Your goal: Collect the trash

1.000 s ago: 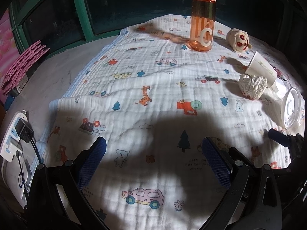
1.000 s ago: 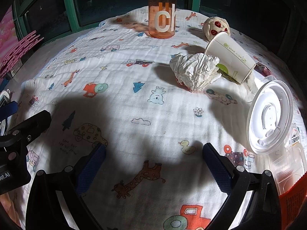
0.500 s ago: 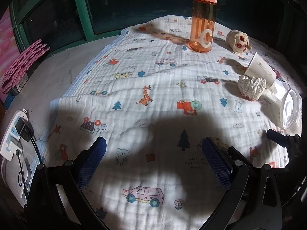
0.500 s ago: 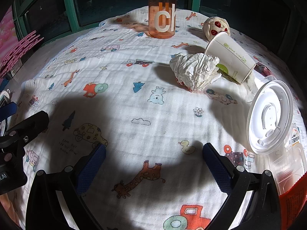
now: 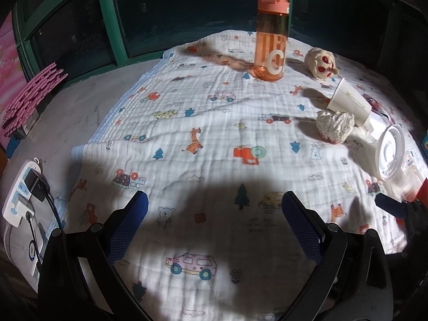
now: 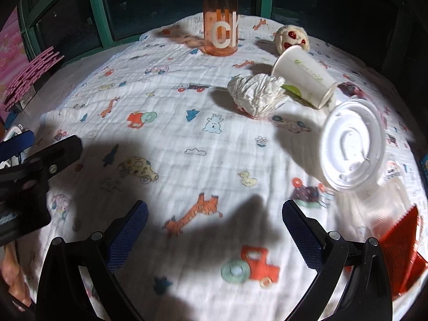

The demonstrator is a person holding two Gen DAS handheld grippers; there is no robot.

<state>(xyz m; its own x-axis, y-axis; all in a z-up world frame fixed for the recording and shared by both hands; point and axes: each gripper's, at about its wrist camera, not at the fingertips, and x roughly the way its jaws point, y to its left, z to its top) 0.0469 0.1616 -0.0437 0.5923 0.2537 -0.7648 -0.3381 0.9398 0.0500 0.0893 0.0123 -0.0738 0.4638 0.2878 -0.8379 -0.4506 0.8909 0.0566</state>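
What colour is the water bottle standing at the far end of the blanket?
Translucent orange with a pinkish lid and white lettering; the left wrist view shows it whole.

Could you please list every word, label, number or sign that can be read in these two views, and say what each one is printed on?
"C": large white letter on the orange water bottle, left wrist view.
"Ch": the same bottle, right wrist view; the letters run on out of sight around it.
Green print on the paper cup: too small to read.
Small dark lines of writing on the printed blanket: blurred, unreadable.
Label on the clear packet beside the plastic lid: blurred.
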